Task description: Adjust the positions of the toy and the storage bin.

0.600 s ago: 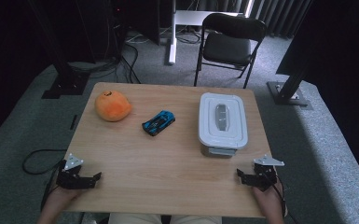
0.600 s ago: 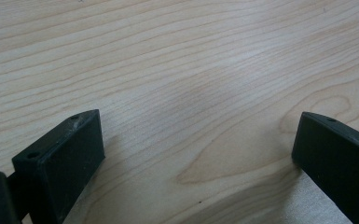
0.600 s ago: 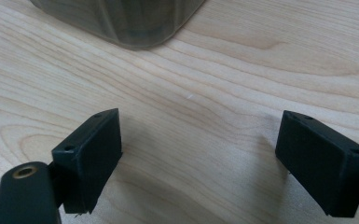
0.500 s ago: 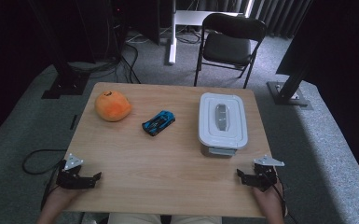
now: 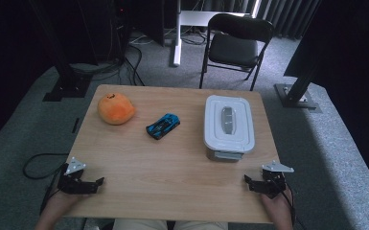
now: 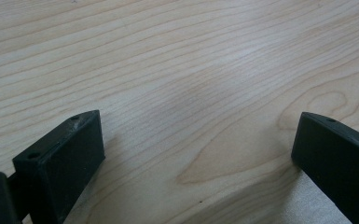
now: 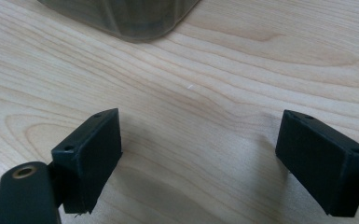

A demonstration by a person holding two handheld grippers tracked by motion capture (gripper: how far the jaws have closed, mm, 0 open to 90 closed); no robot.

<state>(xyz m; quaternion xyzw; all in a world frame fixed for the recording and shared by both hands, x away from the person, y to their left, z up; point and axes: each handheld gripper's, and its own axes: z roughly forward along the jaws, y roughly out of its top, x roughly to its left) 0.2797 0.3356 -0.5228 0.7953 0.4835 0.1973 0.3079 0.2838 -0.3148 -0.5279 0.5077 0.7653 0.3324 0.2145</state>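
An orange plush ball [image 5: 116,109] lies at the far left of the wooden table [image 5: 172,163]. A small blue toy car [image 5: 163,126] sits near the middle. At the right stands a clear box with a white lid [image 5: 228,126]; its corner [image 7: 130,18] shows at the top of the right gripper view. My left gripper [image 5: 98,183] rests at the table's near left corner, open over bare wood [image 6: 196,154]. My right gripper [image 5: 248,182] rests at the near right corner, open, with nothing between its jaws [image 7: 198,154].
A black folding chair [image 5: 237,43] stands beyond the table's far edge. Cables [image 5: 38,163] trail on the grey carpet at the left. Dark stands and a white post foot sit on the floor behind.
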